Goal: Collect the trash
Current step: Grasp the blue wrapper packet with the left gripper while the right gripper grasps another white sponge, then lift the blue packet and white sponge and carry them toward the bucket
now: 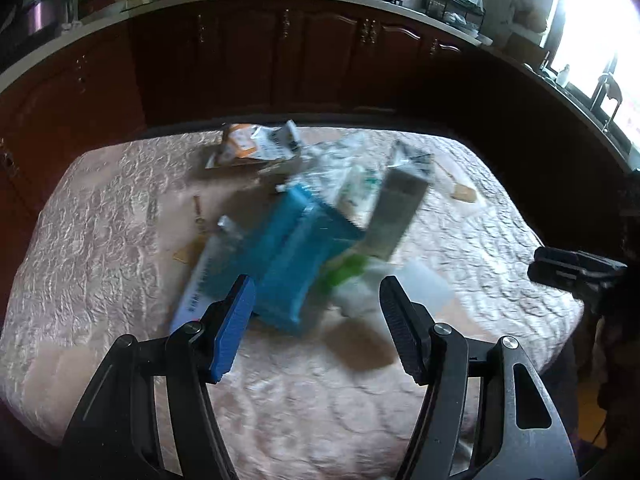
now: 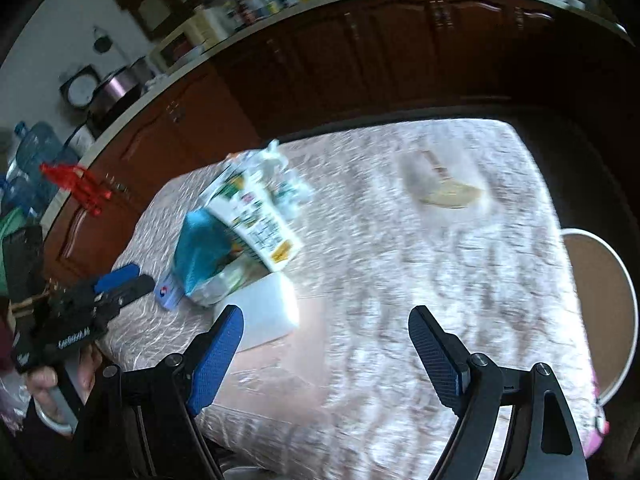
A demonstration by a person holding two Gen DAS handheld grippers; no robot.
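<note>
Both grippers, left gripper [image 1: 316, 332] and right gripper [image 2: 326, 354], hang apart and empty over the tablecloth [image 1: 100, 208], trash pile [image 1: 288, 240] mid-table between them, so a blurred lunge could scatter wrappers.

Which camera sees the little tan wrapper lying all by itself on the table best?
The right wrist view. There the tan wrapper lies alone on the bare tablecloth, fairly large though blurred. In the left wrist view it is small, far off to the right behind the trash pile.

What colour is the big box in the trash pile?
Blue box, clearest in the left wrist view.
</note>
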